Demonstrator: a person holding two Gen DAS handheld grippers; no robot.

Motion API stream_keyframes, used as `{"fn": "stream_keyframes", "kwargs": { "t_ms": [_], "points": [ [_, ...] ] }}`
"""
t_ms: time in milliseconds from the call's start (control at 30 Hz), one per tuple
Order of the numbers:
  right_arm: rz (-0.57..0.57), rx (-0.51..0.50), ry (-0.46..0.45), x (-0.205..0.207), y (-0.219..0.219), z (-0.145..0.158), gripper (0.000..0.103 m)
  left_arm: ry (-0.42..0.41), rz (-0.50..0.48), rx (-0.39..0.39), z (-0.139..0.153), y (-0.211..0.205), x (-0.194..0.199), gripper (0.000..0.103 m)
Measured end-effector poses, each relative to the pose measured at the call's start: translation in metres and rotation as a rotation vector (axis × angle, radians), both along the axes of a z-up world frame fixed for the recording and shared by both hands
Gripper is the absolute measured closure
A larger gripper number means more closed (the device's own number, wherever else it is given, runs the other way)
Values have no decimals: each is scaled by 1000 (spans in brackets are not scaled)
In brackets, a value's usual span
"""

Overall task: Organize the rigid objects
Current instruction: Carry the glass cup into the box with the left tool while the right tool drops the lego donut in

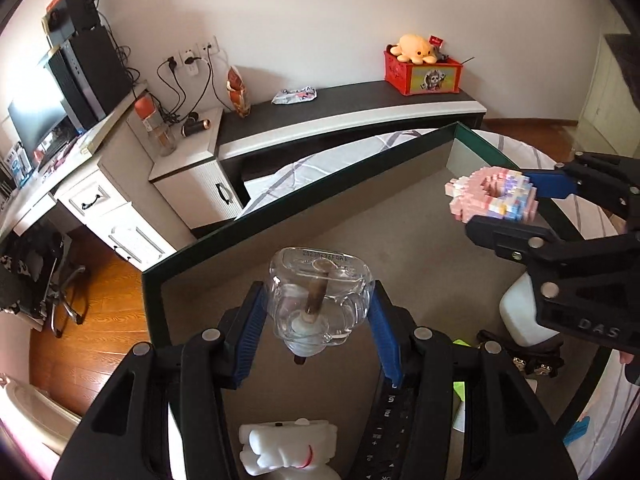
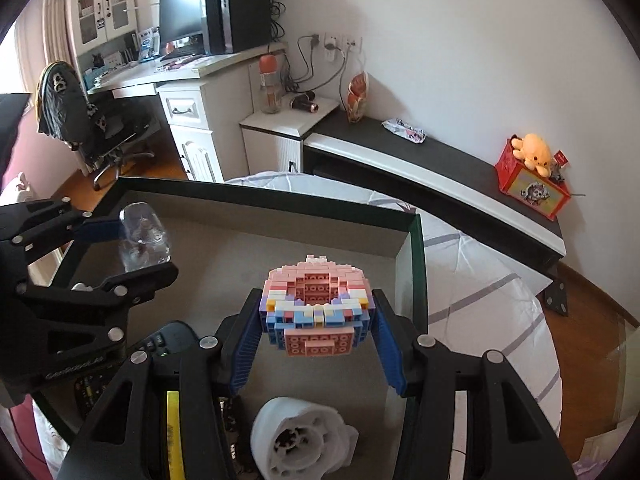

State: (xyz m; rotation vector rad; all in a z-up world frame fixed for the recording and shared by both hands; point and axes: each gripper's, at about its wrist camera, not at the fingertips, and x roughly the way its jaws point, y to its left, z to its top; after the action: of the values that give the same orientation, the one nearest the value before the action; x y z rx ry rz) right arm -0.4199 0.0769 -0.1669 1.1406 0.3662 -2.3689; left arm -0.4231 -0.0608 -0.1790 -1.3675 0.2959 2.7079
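**Two grippers, each carrying one object above the dark-rimmed tray**

The clear glass bottle (image 1: 320, 300), with a brown stick inside, sits between the blue pads of the left gripper (image 1: 318, 320), whose fingers are clamped on its sides; it hangs above the grey floor of the tray (image 1: 304, 188). The pastel brick model (image 2: 316, 308), ring-shaped, pink above and blue below, is gripped likewise by the right gripper (image 2: 316, 328), fingers pressed to its two flanks, near the tray's far right corner. In the left wrist view the same model (image 1: 492, 200) appears at right, well apart from the bottle. Lower in the tray lie a white figurine (image 1: 284, 448), a black remote (image 1: 384, 420) and a white ribbed object (image 2: 300, 440). Beyond the tray: a bed with striped bedding (image 2: 480, 288), a dark shelf (image 1: 352, 100) bearing a red box (image 1: 422, 72) topped by an orange plush (image 1: 416, 46).
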Motion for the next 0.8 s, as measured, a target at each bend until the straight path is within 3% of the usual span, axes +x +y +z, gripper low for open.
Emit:
{"fn": "stream_keyframes", "kwargs": {
  "t_ms": [400, 500, 567, 733, 800],
  "points": [
    [-24, 10, -26, -11, 0, -6, 49, -21, 43, 12, -1, -1, -9, 51],
    [-43, 16, -31, -12, 2, -9, 49, -22, 61, 18, -2, -2, -9, 40],
    [-53, 9, -30, -12, 3, -8, 49, -6, 77, 24, 0, -5, -6, 25],
    [-52, -1, -12, -9, 5, -2, 48, 63, 125, 53, 14, -18, 7, 7],
    [-56, -4, -9, -8, 5, -1, 46, 81, 142, 80, 21, -25, 13, 5]
  ]
}}
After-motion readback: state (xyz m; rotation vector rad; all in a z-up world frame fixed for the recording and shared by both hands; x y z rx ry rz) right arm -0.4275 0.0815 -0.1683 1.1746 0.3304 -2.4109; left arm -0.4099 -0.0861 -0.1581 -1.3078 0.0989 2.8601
